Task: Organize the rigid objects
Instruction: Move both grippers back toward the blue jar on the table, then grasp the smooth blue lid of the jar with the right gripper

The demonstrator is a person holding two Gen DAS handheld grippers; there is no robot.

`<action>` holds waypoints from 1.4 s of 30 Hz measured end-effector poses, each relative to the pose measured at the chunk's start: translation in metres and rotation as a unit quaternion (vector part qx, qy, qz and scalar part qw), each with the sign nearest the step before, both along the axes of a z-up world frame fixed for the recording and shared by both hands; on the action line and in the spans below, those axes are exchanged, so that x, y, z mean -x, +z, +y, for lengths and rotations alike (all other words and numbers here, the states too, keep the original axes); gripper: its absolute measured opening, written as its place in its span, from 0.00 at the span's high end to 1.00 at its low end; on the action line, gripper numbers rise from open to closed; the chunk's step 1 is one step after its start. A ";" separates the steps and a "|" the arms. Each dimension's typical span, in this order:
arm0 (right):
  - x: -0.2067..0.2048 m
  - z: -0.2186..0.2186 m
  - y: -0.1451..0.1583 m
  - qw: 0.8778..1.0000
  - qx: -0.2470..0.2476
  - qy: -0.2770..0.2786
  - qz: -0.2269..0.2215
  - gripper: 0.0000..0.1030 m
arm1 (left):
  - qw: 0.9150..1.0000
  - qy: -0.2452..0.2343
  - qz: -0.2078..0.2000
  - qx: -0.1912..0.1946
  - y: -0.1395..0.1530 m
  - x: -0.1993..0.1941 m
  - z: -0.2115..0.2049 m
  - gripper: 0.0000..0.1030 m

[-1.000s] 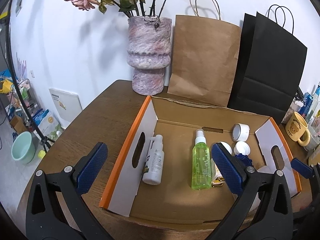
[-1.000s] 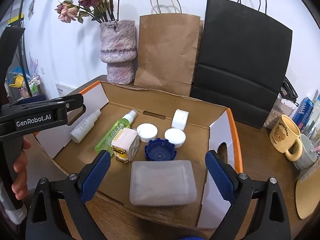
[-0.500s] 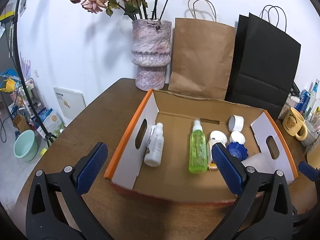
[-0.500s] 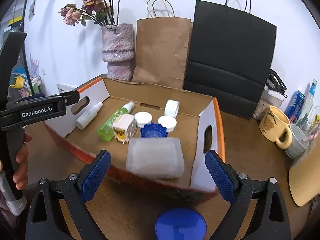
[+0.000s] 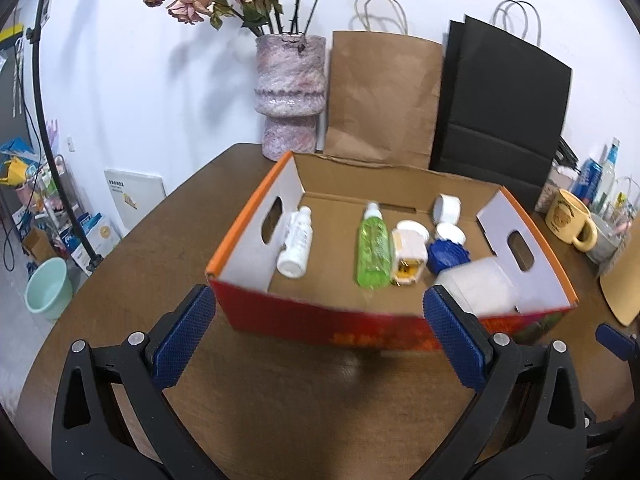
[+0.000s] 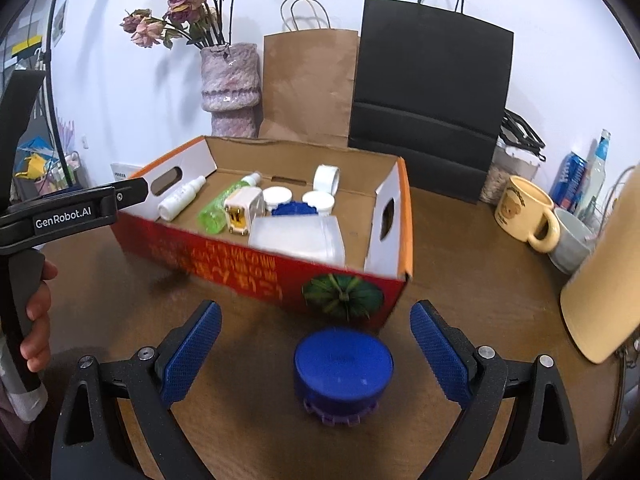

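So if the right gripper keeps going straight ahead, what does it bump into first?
Probably the blue lid on the table, sitting between the open right gripper fingers. Behind it stands the red box. Depth is hard to judge here.

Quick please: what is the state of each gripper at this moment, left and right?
Left gripper: open, holding nothing.
Right gripper: open, holding nothing; a blue lid lies on the table between its jaws.
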State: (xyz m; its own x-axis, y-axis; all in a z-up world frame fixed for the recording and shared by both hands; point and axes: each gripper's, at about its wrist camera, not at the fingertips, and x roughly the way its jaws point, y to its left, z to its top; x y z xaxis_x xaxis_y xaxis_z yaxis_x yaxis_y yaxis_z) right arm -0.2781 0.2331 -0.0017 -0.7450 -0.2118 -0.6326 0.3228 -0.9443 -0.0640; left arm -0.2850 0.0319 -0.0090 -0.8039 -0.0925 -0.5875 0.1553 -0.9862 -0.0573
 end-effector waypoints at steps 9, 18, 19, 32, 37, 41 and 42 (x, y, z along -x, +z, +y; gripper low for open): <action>-0.012 0.012 -0.012 1.000 0.004 0.004 -0.020 0.05 | 0.999 -0.027 -0.017 0.007 -0.013 -0.027 0.016 0.00; -0.009 0.025 -0.025 0.999 0.011 -0.005 -0.050 0.04 | 0.998 -0.056 -0.040 0.004 -0.027 -0.042 0.028 0.00; -0.008 0.025 -0.026 0.999 0.013 -0.005 -0.053 0.05 | 0.997 -0.058 -0.041 0.003 -0.028 -0.043 0.028 0.00; 0.019 0.024 -0.040 0.996 0.027 0.003 -0.087 0.05 | 0.996 -0.065 -0.054 -0.010 -0.032 -0.039 0.026 0.00; 0.021 0.020 -0.042 0.995 0.033 0.018 -0.092 0.31 | 0.996 -0.066 -0.056 -0.009 -0.033 -0.039 0.026 0.00; 0.015 0.020 -0.037 0.996 0.038 0.021 -0.076 0.31 | 0.996 -0.067 -0.055 -0.009 -0.033 -0.038 0.027 0.00; 0.014 0.020 -0.036 0.996 0.042 0.022 -0.073 0.31 | 0.996 -0.067 -0.055 -0.009 -0.033 -0.038 0.027 0.00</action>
